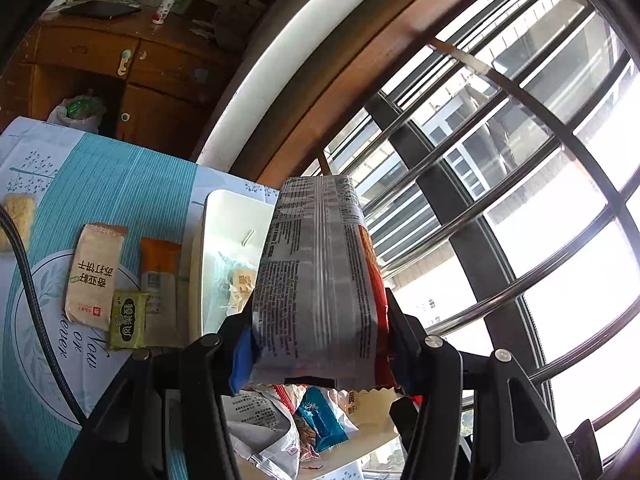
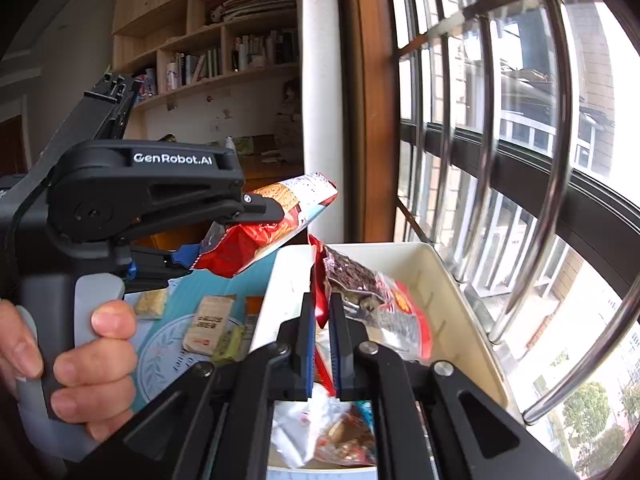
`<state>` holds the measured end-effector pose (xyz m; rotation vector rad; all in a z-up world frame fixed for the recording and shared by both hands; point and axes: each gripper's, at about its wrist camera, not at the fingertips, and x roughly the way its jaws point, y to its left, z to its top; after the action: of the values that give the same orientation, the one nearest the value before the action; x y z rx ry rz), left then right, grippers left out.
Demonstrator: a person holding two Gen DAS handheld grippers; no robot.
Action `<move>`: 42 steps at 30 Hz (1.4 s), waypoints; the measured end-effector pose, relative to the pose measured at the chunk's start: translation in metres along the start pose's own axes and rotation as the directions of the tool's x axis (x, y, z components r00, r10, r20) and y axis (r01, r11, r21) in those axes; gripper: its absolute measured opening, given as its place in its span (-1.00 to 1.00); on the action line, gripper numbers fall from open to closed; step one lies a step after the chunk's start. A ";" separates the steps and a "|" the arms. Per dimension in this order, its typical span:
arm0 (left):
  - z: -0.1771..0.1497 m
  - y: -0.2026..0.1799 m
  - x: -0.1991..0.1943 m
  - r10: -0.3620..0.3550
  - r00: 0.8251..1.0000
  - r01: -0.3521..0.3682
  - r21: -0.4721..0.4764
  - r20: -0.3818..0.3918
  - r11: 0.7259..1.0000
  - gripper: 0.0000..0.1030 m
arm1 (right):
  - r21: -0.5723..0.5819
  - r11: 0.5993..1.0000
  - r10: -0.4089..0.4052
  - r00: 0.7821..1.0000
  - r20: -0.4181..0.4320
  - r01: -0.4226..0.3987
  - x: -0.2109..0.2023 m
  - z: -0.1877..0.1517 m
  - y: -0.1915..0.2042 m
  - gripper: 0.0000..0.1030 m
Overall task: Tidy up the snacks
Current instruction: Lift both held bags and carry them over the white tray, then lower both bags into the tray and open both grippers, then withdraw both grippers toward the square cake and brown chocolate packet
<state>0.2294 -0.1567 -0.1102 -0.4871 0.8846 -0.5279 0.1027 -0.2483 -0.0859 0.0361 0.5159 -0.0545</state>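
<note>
My left gripper [image 1: 320, 320] is shut on a silver and red cracker pack [image 1: 320, 272], held up above the white bin [image 1: 224, 216]. The same gripper [image 2: 240, 232] and pack [image 2: 280, 216] show in the right wrist view, left of the bin [image 2: 440, 264]. My right gripper [image 2: 322, 312] is shut on the red edge of a clear and red snack bag [image 2: 372, 300], held over the bin. Several snack packets [image 2: 336, 436] lie in the bin below.
A beige biscuit pack [image 1: 94, 276], a green packet [image 1: 128, 320] and an orange packet [image 1: 158, 276] lie on the blue tablecloth [image 1: 120, 184] left of the bin. A pale cracker block [image 1: 18, 220] lies at the far left. Barred window [image 1: 500, 200] at right.
</note>
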 end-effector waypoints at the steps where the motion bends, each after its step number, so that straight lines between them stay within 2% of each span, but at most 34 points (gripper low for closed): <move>1: -0.003 -0.003 0.005 0.007 1.000 -0.007 0.007 -0.013 1.000 0.03 | 0.005 1.000 -0.005 1.000 -0.004 0.005 0.000 -0.001 -0.005 -0.89; 5: -0.013 -0.011 0.020 0.039 0.998 -0.038 0.027 -0.056 0.999 0.05 | 0.036 0.999 -0.029 0.999 -0.036 0.030 0.004 -0.007 -0.023 -0.88; 7: -0.016 -0.015 0.024 0.081 0.995 -0.078 0.059 -0.053 0.995 0.10 | 0.056 0.997 -0.047 0.997 -0.061 0.050 0.007 -0.011 -0.032 -0.84; 9: -0.015 -0.018 0.023 0.094 0.995 -0.091 0.079 -0.031 0.993 0.25 | 0.084 0.994 -0.059 0.995 -0.082 0.066 0.009 -0.013 -0.041 -0.81; 10: -0.014 -0.019 0.021 0.096 0.995 -0.095 0.081 -0.017 0.992 0.50 | 0.105 0.993 -0.052 0.995 -0.086 0.061 0.009 -0.015 -0.045 -0.81; 11: -0.012 -0.019 0.018 0.101 0.995 -0.101 0.080 -0.002 0.992 0.60 | 0.131 0.990 -0.049 0.995 -0.091 0.060 0.009 -0.016 -0.051 -0.81; 17: -0.001 -0.010 0.005 0.170 0.985 -0.171 0.092 0.019 0.981 0.61 | 0.190 0.979 -0.045 0.991 -0.125 0.069 0.011 -0.017 -0.064 -0.71; 21: 0.003 0.004 -0.006 0.209 0.977 -0.211 0.082 0.037 0.974 0.69 | 0.216 0.975 -0.016 0.989 -0.144 0.047 0.014 -0.018 -0.060 -0.54; 25: 0.005 0.029 -0.019 0.261 0.965 -0.263 0.041 0.038 0.964 0.72 | 0.192 0.979 -0.041 0.987 -0.154 0.071 0.018 -0.018 -0.045 -0.54; 29: 0.010 0.054 -0.034 0.285 0.957 -0.286 0.003 0.057 0.958 0.72 | 0.189 0.980 -0.023 0.984 -0.177 0.057 0.023 -0.019 -0.031 -0.54; 31: 0.013 0.066 -0.042 0.302 0.951 -0.302 -0.006 0.059 0.953 0.72 | 0.188 0.981 -0.017 0.983 -0.185 0.053 0.023 -0.020 -0.023 -0.45; 33: 0.016 0.077 -0.049 0.313 0.948 -0.313 -0.012 0.055 0.950 0.72 | 0.194 0.980 -0.011 0.982 -0.187 0.048 0.022 -0.020 -0.016 -0.28; 38: 0.025 0.106 -0.069 0.326 0.944 -0.325 -0.029 0.057 0.945 0.72 | 0.224 0.974 0.000 0.985 -0.174 0.040 0.020 -0.020 0.008 -0.10; 40: 0.029 0.117 -0.075 0.333 0.941 -0.332 -0.032 0.051 0.943 0.72 | 0.249 0.968 0.004 0.987 -0.163 0.037 0.018 -0.020 0.019 0.05; 42: 0.033 0.128 -0.080 0.340 0.939 -0.339 -0.036 0.045 0.940 0.72 | 0.261 0.965 0.004 0.988 -0.154 0.037 0.017 -0.019 0.029 0.07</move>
<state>0.2436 -0.0034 -0.1218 -0.3607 0.9051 -0.1859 0.1096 -0.2195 -0.1103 0.2988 0.6608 -0.1375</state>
